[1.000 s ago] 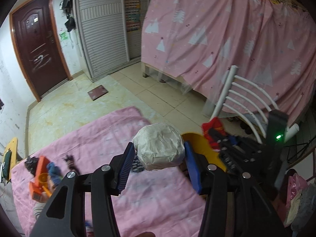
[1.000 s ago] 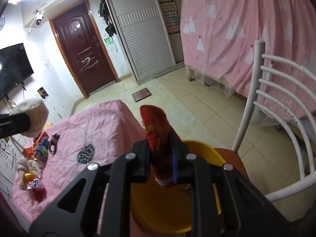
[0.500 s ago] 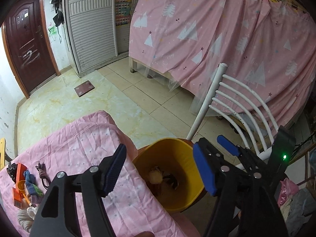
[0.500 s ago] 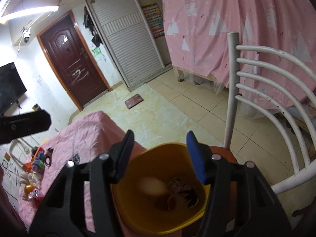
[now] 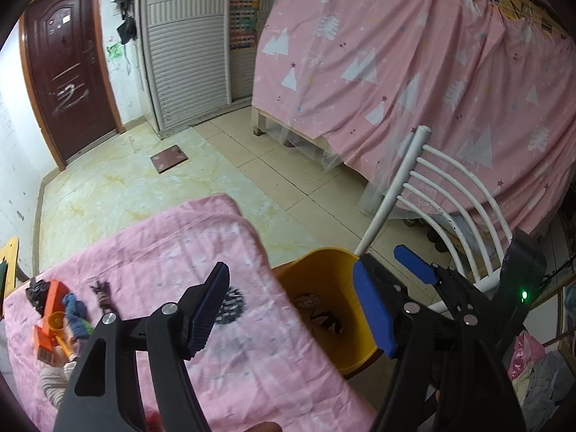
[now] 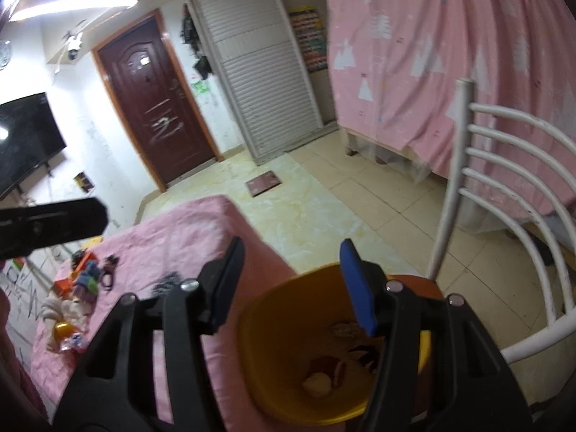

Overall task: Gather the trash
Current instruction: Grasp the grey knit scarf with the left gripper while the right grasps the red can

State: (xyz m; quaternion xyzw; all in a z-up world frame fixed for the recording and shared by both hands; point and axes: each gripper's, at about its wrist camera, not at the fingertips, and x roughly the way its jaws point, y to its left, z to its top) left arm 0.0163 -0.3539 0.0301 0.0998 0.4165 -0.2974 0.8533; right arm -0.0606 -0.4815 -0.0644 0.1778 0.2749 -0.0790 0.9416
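Both loads are gone from my tongs: a second ago the left gripper pinched a crumpled white wad and the right gripper clamped a red wrapper, and now both sets of jaws have just been opening and stand spread with nothing between them. That trash lies in the bottom of the yellow bin, which sits on the chair touching the edge of the pink-covered table. My left view has swung from over the bin back toward the table.

For the next pickup I'd keep both jaws spread and carry them over to the clutter at the table's far end (orange box, blue bits, a small yellow cup). I'd judge which pieces are really trash before closing, come down steeply on one item at a time, and pinch it at its middle so nothing drags across the cloth.
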